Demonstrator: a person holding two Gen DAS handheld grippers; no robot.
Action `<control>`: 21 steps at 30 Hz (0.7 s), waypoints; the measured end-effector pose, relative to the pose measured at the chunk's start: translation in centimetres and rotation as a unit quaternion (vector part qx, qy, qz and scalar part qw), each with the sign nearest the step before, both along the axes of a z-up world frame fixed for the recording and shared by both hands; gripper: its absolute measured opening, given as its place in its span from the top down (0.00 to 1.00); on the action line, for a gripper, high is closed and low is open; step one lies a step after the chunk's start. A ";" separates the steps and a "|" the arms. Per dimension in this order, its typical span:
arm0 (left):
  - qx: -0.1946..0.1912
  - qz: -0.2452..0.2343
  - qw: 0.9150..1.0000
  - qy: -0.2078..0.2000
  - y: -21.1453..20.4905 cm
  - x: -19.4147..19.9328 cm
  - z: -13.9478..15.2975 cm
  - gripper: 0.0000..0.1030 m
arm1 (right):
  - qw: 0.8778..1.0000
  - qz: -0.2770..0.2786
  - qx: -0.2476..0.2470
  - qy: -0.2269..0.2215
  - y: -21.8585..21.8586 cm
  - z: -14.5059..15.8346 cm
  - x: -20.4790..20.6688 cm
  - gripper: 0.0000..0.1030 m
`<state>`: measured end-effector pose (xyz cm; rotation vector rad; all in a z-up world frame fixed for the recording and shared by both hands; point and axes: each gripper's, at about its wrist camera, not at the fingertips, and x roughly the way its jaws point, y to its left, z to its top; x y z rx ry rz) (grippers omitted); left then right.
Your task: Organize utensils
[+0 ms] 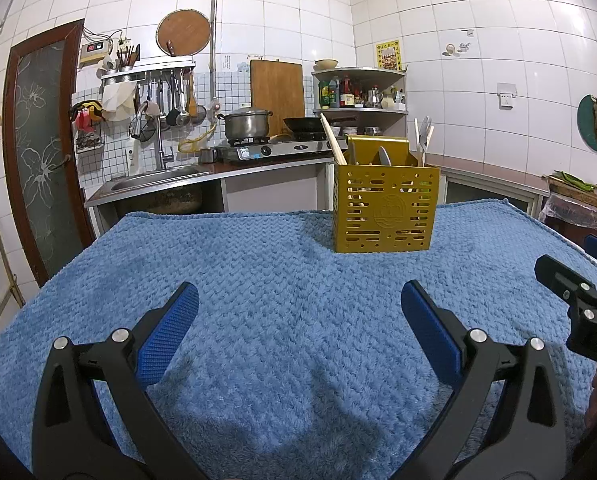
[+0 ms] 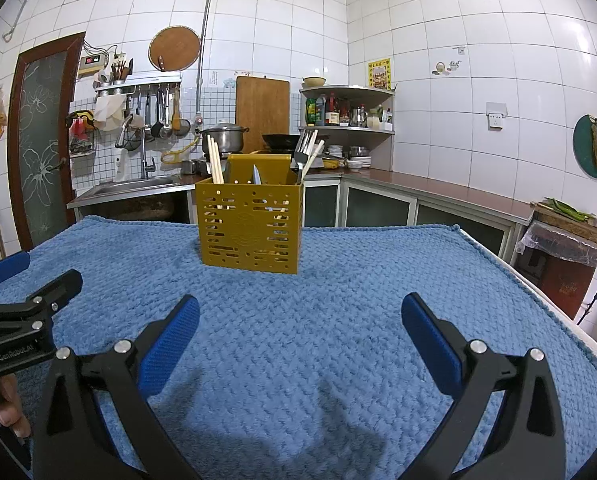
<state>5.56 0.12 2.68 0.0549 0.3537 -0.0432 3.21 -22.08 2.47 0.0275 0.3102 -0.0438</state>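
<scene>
A yellow slotted utensil caddy (image 1: 384, 208) (image 2: 249, 228) stands upright at the far side of the blue towel-covered table (image 1: 258, 280) (image 2: 338, 280). Wooden chopsticks (image 1: 332, 140) (image 2: 215, 162) lean in its left compartment, a knife blade (image 2: 257, 175) shows in the middle, and forks with light handles (image 2: 307, 152) (image 1: 423, 136) stand at its right. My left gripper (image 1: 299, 304) is open above the towel, well short of the caddy, nothing between its blue pads. My right gripper (image 2: 300, 316) is also open and empty, facing the caddy.
Behind the table runs a kitchen counter with a sink (image 1: 158, 178), a gas stove with a pot (image 1: 245, 124) and a wok, and a corner shelf of bottles (image 2: 346, 112). A crate with greens (image 2: 570, 216) stands at the right. A person's fingers (image 2: 8, 404) hold the left gripper.
</scene>
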 end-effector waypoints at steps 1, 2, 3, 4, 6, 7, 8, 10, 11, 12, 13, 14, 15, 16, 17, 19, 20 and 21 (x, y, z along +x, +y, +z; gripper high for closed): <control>0.000 0.000 1.000 0.000 0.0 0.0 0.0 0.05 | 1.000 0.000 0.000 0.000 0.0 0.0 0.0 0.04; 0.000 0.000 1.000 0.000 0.0 0.0 0.0 0.05 | 1.000 0.000 0.000 0.001 0.0 0.0 0.0 0.04; 0.000 0.000 1.000 0.000 0.0 0.0 0.0 0.05 | 1.000 0.000 0.000 0.000 0.0 0.0 0.0 0.04; 0.000 0.000 1.000 -0.001 0.0 0.0 0.0 0.05 | 1.000 0.000 -0.001 0.000 0.0 0.0 0.0 0.04; 0.000 0.000 1.000 0.000 0.0 0.0 0.0 0.05 | 1.000 0.000 0.000 0.000 0.0 0.0 0.0 0.04; 0.000 0.000 1.000 -0.001 0.0 0.0 0.0 0.05 | 1.000 0.000 -0.001 0.000 0.0 0.0 0.0 0.04; 0.000 0.000 1.000 0.000 0.0 0.0 0.0 0.05 | 1.000 0.000 -0.001 0.001 0.0 0.0 0.0 0.04; 0.000 0.000 1.000 0.000 0.0 0.0 0.0 0.05 | 1.000 0.000 0.000 0.000 0.0 0.0 0.0 0.04; 0.000 0.000 1.000 0.000 0.0 0.0 0.0 0.05 | 1.000 0.000 0.000 0.000 0.0 0.0 0.0 0.04; 0.000 0.000 1.000 0.000 0.0 0.0 0.0 0.05 | 1.000 0.000 0.000 0.000 0.0 0.0 0.0 0.04; 0.000 0.000 1.000 0.000 0.0 0.0 0.0 0.05 | 1.000 0.000 0.000 0.000 0.0 0.0 0.0 0.04; 0.000 0.000 1.000 -0.001 0.0 0.0 0.0 0.05 | 1.000 0.000 -0.001 0.000 0.0 0.0 0.0 0.04; 0.000 0.000 1.000 -0.001 0.0 0.0 0.0 0.05 | 1.000 0.000 -0.001 0.000 0.0 0.0 0.0 0.04; 0.000 0.000 1.000 -0.001 0.0 0.0 0.0 0.05 | 1.000 0.000 0.000 0.000 0.0 0.0 0.0 0.04; 0.000 0.000 1.000 0.000 0.0 0.0 0.0 0.05 | 1.000 0.000 -0.001 0.000 -0.1 0.0 0.0 0.04; 0.000 0.000 1.000 0.000 0.0 0.0 0.0 0.05 | 1.000 0.000 0.000 0.000 0.0 0.1 0.0 0.04; 0.000 0.000 1.000 0.000 0.0 0.0 0.0 0.05 | 1.000 0.000 0.000 0.000 -0.1 0.0 0.0 0.04; 0.000 0.000 1.000 -0.001 0.0 0.0 0.0 0.05 | 1.000 0.000 0.000 0.000 0.0 0.1 0.0 0.04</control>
